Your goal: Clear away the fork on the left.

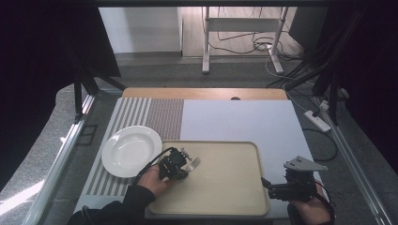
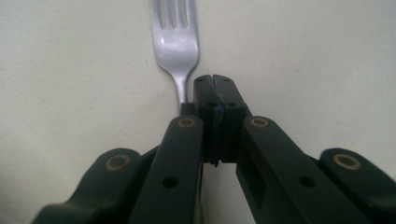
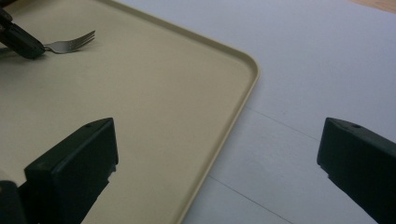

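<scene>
Fork [image 2: 176, 44] lies on the beige tray [image 1: 234, 197], left of the middle in the high view, its long axis running from the left gripper [image 1: 180, 165] up and to the right, tines far from the hand. This gripper's jaws are pressed together on the handle, so the left hand is nearer, I judge. The right gripper [image 1: 268, 183] rests at the tray's right rim with jaws spread and empty, and the white plate [image 1: 131, 150] at middle left holds nothing.
</scene>
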Demonstrator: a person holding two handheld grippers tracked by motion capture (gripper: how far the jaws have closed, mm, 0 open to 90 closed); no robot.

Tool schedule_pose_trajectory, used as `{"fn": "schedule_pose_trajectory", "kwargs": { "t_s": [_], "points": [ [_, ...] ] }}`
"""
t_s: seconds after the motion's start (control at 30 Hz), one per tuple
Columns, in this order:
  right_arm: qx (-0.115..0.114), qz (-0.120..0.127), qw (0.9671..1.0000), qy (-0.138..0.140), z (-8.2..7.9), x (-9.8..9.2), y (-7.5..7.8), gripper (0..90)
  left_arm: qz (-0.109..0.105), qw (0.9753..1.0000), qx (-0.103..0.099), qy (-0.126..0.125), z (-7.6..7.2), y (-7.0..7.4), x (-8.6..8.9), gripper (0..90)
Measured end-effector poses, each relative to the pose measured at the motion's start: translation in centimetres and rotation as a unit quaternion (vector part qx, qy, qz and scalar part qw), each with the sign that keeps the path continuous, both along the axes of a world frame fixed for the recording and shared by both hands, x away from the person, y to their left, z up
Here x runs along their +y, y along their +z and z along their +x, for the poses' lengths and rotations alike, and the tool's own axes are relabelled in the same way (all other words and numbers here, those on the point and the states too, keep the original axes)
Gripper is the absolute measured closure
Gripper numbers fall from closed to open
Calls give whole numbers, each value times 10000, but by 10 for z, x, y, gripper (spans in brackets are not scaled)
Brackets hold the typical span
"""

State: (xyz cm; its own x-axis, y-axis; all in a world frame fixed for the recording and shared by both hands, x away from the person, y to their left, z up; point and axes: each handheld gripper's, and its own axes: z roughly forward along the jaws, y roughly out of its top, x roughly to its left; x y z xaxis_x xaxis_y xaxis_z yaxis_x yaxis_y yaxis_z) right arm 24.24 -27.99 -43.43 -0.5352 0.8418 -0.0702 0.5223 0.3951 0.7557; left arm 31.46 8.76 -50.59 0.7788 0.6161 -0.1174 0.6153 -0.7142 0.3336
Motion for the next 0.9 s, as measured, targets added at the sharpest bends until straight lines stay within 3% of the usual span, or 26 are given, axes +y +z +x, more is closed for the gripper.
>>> {"fn": "schedule_pose_trajectory", "kwargs": {
  "t_s": [0.37, 0.9],
  "points": [
    [-6, -17, 10000, 23, 0, 1, 0, 0, 67, 9987, 30, 512, 13, 0, 23, 889],
    [-1, -54, 10000, 58, 0, 1, 0, 0, 32, 9956, 173, 917, 27, -1, 54, 889]
  ]
}}
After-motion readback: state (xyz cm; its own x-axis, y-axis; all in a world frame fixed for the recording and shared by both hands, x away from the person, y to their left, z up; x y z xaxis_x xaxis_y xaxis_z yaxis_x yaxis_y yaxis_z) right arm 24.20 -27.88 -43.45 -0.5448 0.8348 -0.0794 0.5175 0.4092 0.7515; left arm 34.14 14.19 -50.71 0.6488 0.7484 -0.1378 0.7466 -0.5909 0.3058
